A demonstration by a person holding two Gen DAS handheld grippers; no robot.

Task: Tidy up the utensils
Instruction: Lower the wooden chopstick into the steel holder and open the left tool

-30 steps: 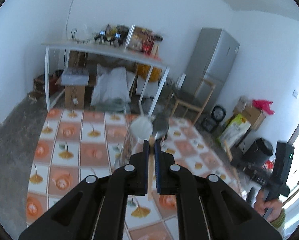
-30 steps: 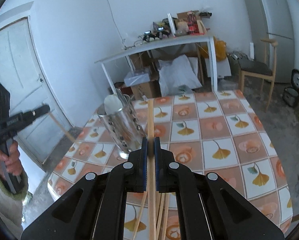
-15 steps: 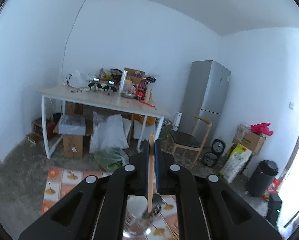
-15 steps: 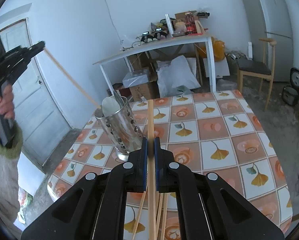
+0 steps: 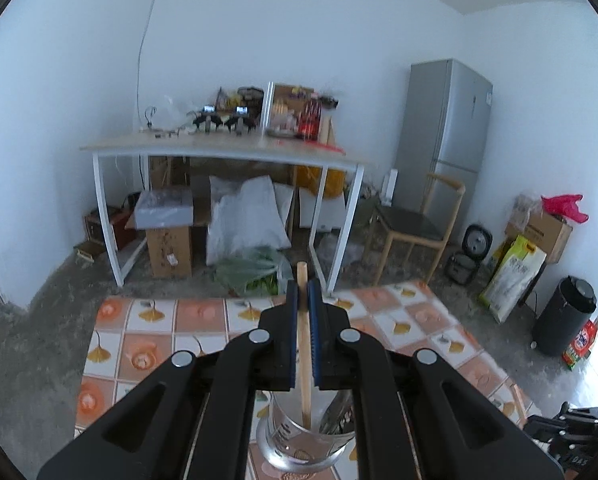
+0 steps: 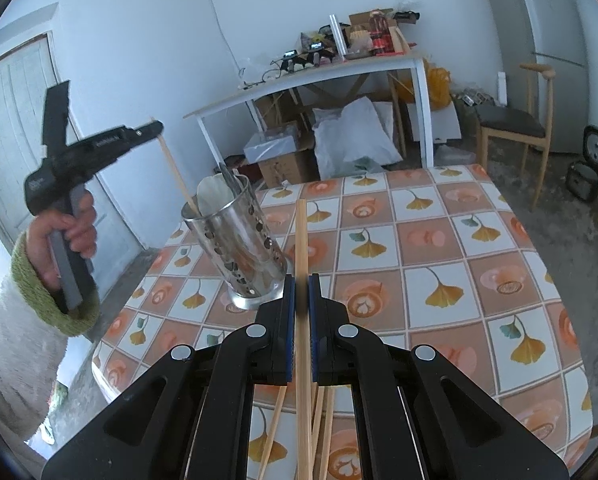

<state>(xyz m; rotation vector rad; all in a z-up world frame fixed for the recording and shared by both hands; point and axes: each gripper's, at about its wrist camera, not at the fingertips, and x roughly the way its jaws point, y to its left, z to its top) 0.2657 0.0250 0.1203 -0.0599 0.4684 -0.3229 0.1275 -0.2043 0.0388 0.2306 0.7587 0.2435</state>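
At the far left of the right wrist view we see the person's left hand [image 6: 69, 236], in a green cuff, gripping the handle of the left gripper [image 6: 155, 126] and raising it beside and above the utensil holder [image 6: 239, 248]. Its jaws are pinched on a wooden chopstick [image 6: 177, 178] that slants down so its lower end sits inside the holder's rim. The perforated metal holder stands upright on the tiled table [image 6: 439, 240], near the table's left edge, with a pale utensil and a dark one already in it. To the right of the holder, the right gripper [image 6: 302, 280] points down over the table with its jaws closed on a second chopstick [image 6: 302, 248], which runs forward just beside the holder's base. Several loose chopsticks [image 6: 275, 420] lie on the table beneath this gripper, near the front edge. Further right, the tabletop is bare out to its right edge, giving us wide open room there.
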